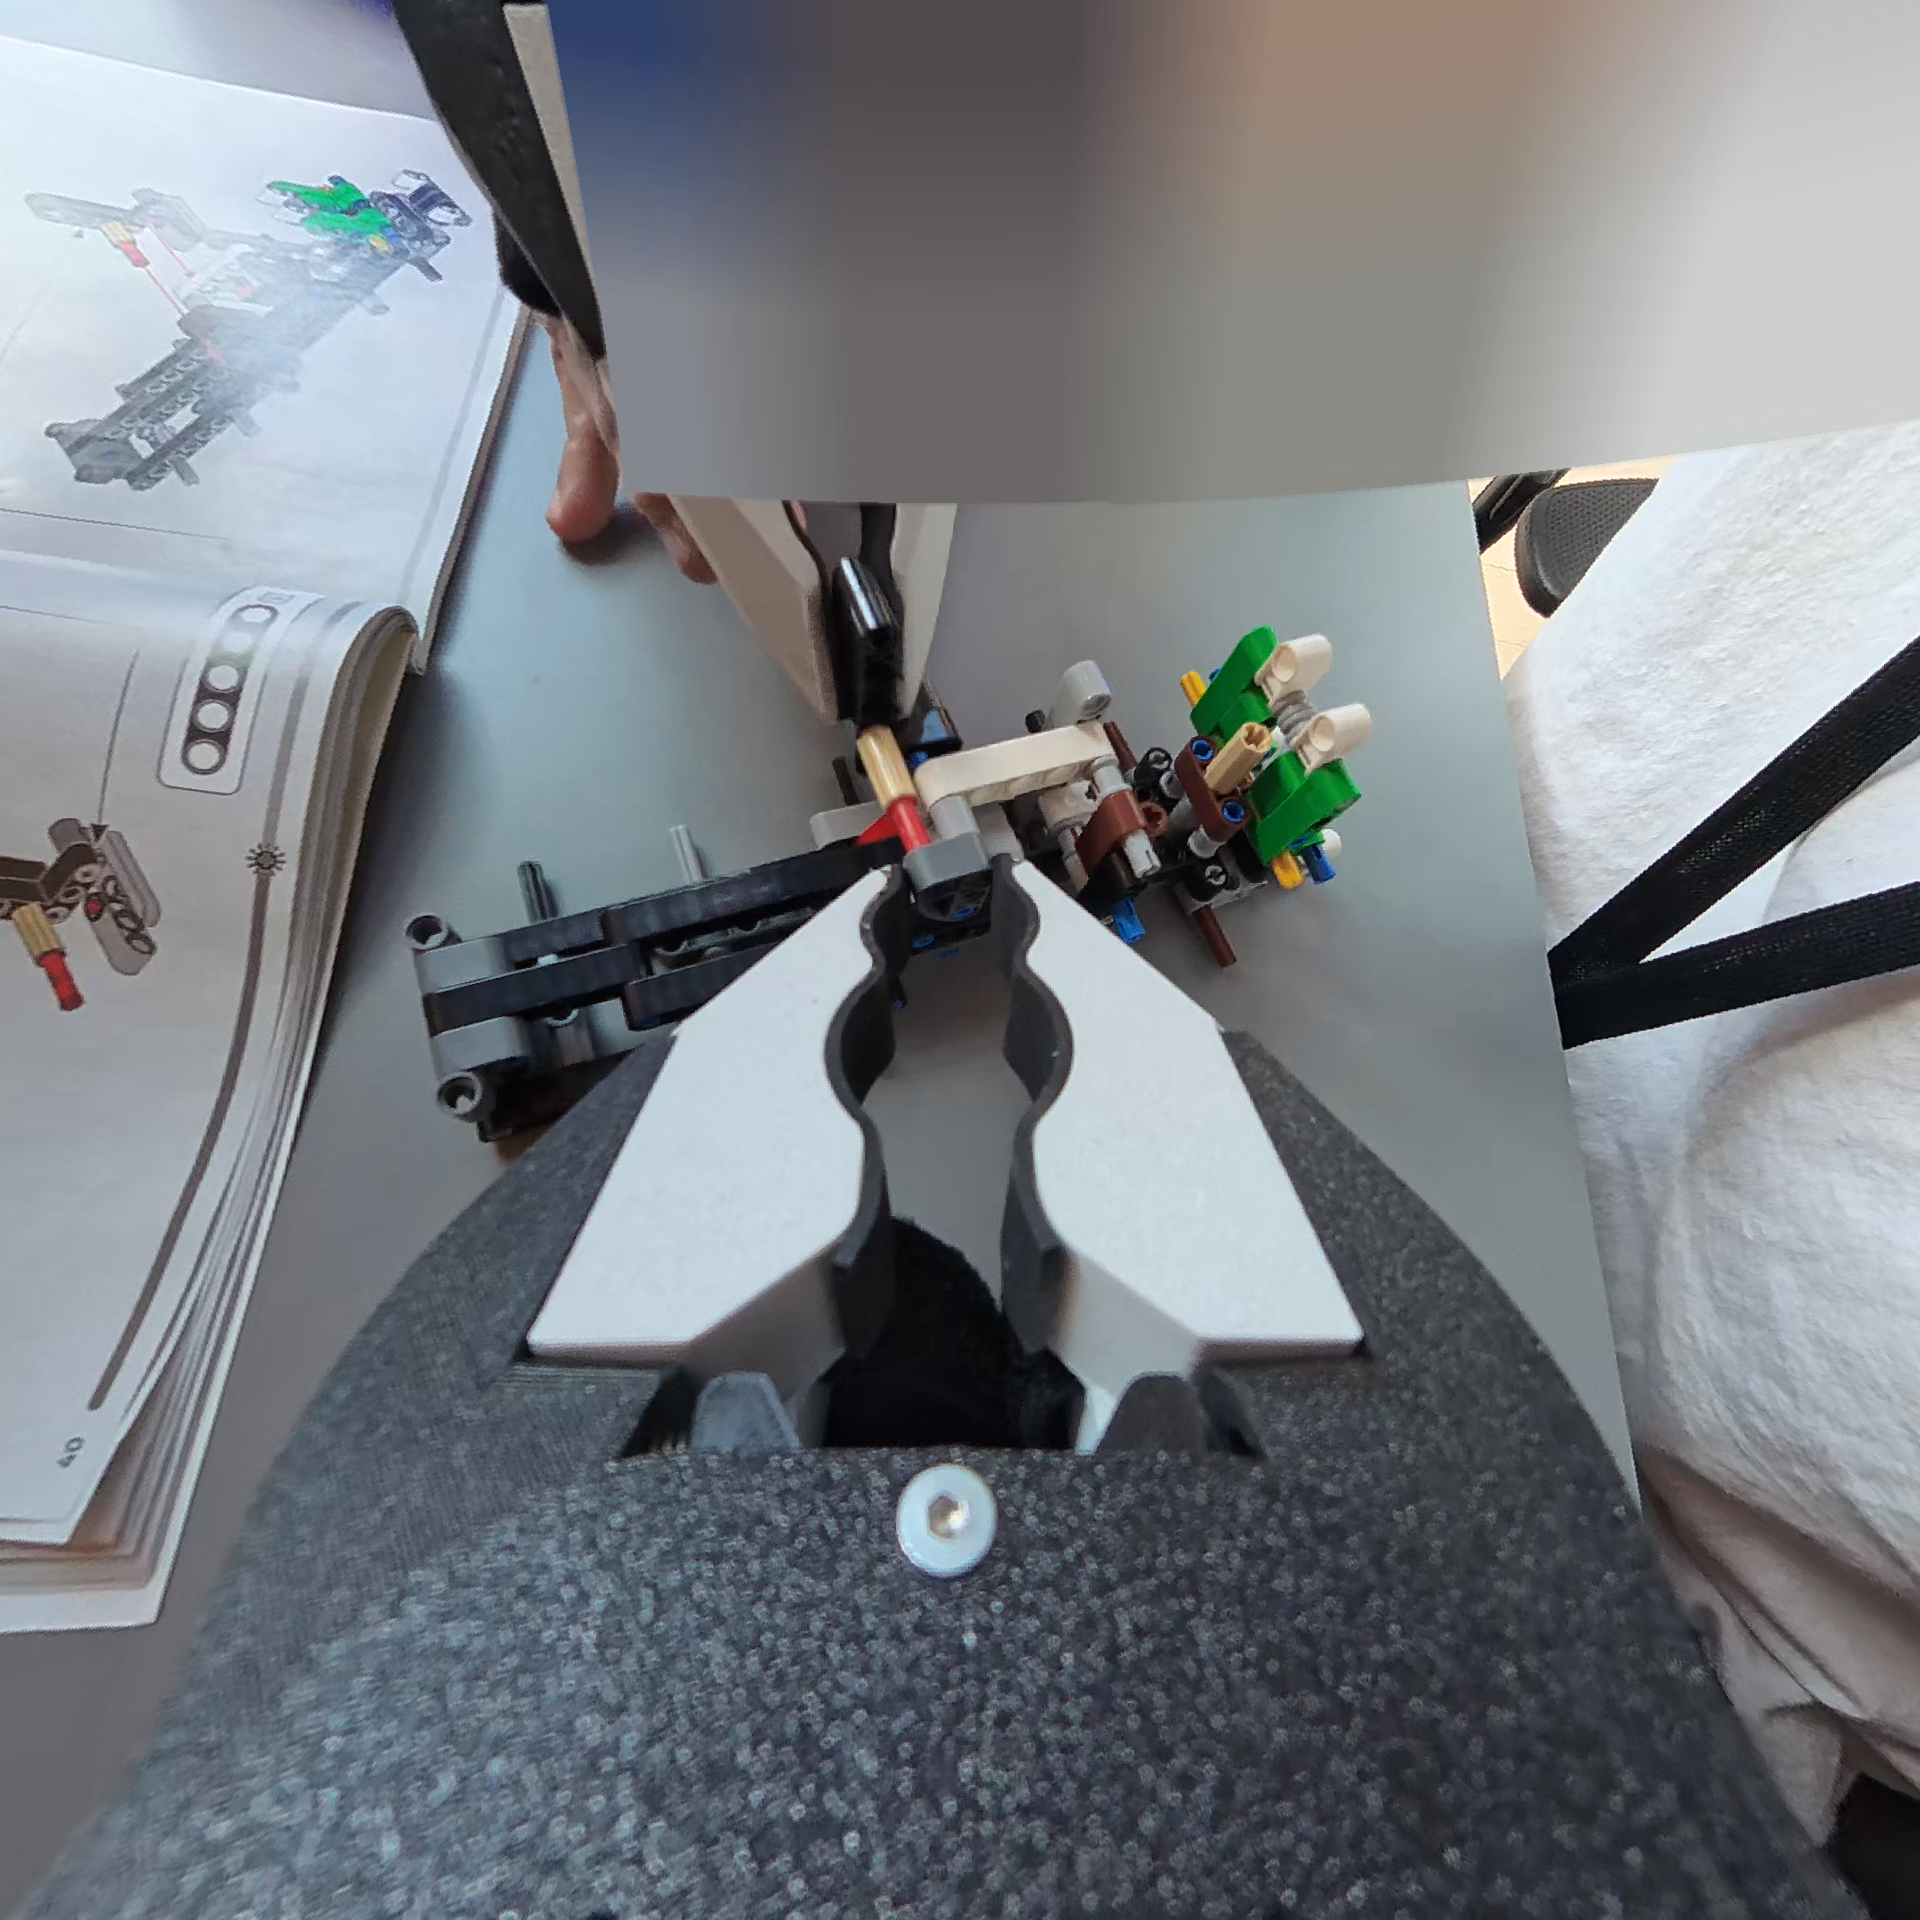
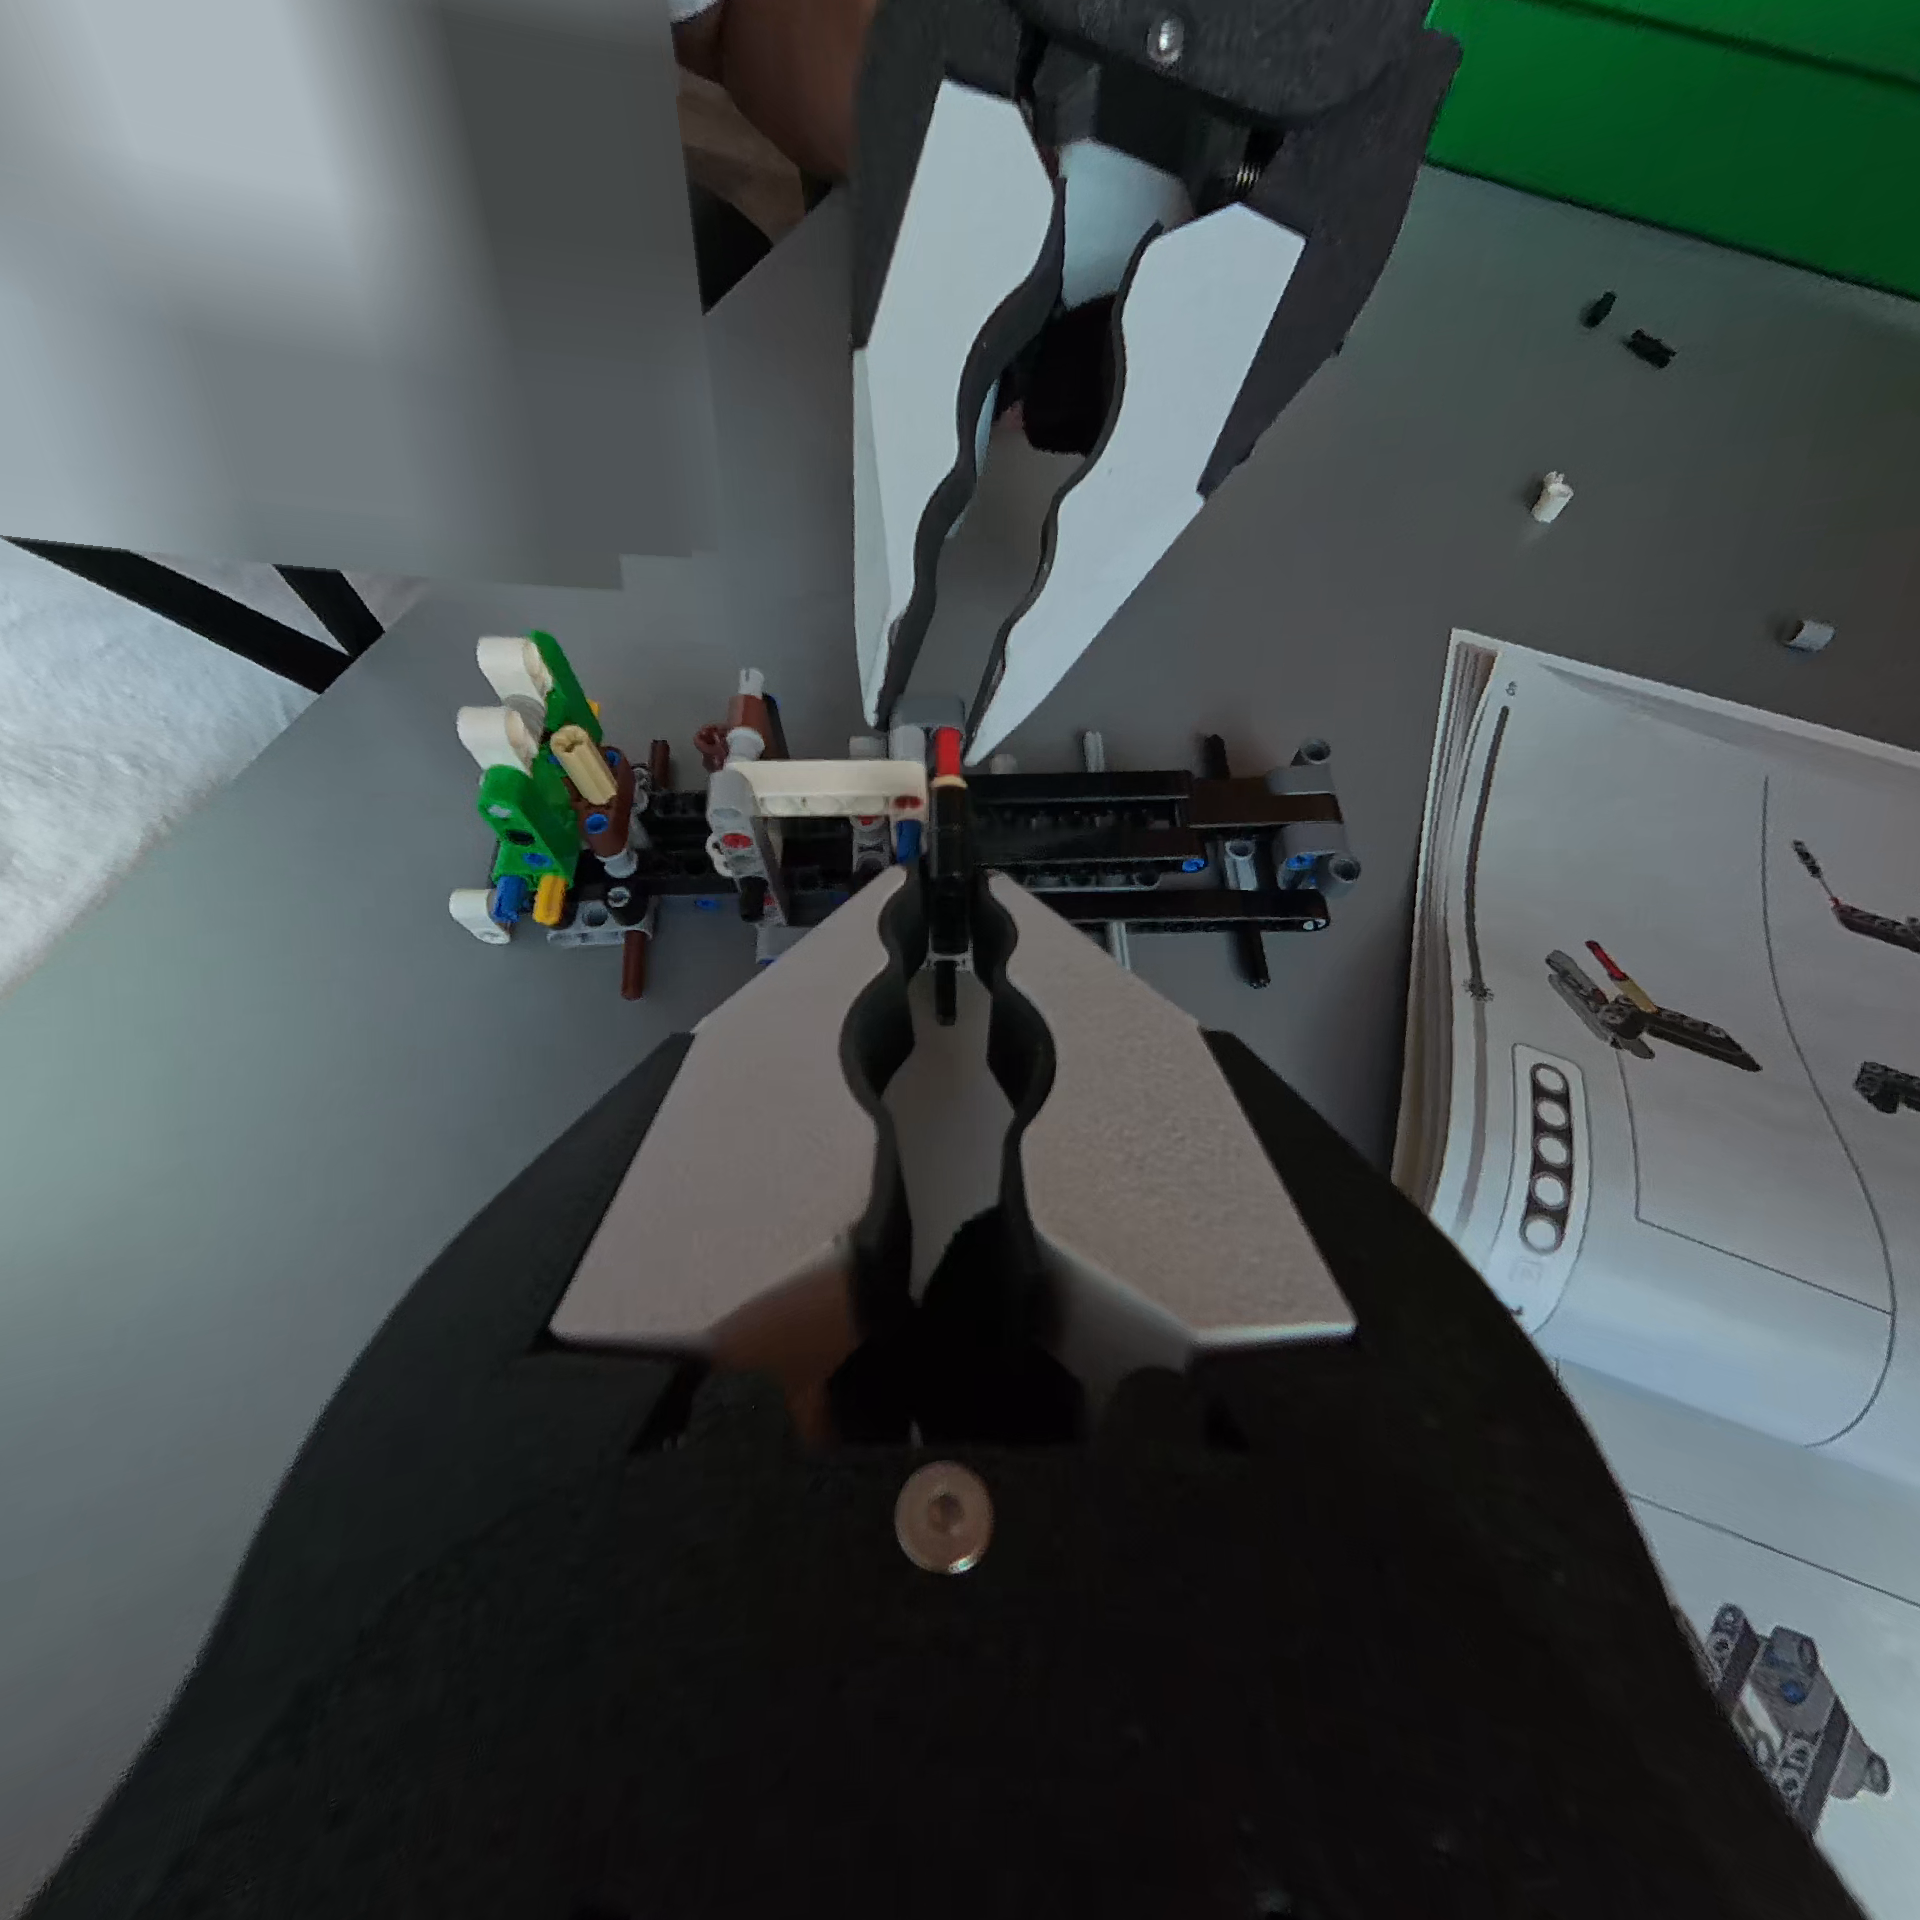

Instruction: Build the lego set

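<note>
Left gripper (image 1: 945,883), foreground of the left wrist view: jaws clenched on a small grey connector (image 1: 943,860) at the middle of the lego chassis (image 1: 623,951), bracing it. Right gripper (image 2: 940,914): jaws grasping a black pin assembly (image 2: 948,883) tipped by a tan sleeve (image 1: 883,764) and a red axle (image 1: 909,823), whose red end meets the grey connector beside the white beam (image 2: 821,787). The chassis lies flat mid-bench (image 1: 1351,1039), its green-and-white cluster (image 1: 1273,748) toward the bench edge nearest the person; the open instruction booklet (image 1: 208,727) lies at the opposite end, and loose pieces (image 2: 1553,497) sit toward the far side by a green box (image 2: 1683,135). Judged step: seating the axle. Keep it collinear with the hole, press straight and slowly, and let the left gripper resist the thrust so the chassis neither slides nor twists.
</note>
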The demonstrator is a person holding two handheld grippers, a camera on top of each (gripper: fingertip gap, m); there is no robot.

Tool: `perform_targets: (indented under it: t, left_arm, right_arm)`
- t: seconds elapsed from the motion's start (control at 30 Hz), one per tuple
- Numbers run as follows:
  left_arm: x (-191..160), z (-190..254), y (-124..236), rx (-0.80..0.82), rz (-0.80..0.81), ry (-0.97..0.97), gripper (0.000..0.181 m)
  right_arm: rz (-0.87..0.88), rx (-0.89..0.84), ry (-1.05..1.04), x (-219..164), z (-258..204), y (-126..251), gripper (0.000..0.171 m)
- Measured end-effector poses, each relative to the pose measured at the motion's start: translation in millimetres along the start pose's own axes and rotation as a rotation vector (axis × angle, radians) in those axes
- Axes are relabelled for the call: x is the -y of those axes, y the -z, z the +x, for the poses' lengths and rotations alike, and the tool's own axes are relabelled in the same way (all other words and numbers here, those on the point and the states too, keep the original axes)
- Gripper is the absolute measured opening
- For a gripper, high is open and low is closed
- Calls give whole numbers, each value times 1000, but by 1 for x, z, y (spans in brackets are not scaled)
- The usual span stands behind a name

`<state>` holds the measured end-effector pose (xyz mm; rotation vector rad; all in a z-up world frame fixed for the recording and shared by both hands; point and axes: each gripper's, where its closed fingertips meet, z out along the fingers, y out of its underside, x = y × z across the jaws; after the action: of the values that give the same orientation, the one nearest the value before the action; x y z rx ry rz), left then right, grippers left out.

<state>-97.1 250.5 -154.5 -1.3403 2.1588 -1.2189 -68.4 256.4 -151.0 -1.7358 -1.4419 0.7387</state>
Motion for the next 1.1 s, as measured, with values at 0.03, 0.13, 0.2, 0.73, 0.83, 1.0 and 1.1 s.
perform_targets:
  t: [0.03,0.13,0.2,0.73,0.83,1.0,1.1]
  left_arm:
    - [0,1,0,-10,-5,3,14]
    - [0,2,-1,-7,-5,5,14]
    - [0,2,-1,-5,-10,2,14]
    - [1,0,0,-22,35,24,15]
    - [2,0,3,-23,46,27,14]
    - [4,-3,4,2,52,20,13]
    - [4,-3,3,-4,51,35,12]
  right_arm:
    - [-7,-4,14,2,-1,-1,6]
    - [-13,-15,24,3,-1,0,6]
    - [-17,-17,32,3,-1,0,6]
    - [68,-20,-26,4,0,5,7]
    - [79,-25,-36,4,1,6,7]
    - [97,-28,-53,4,2,8,7]
    - [79,-29,-53,4,1,5,6]
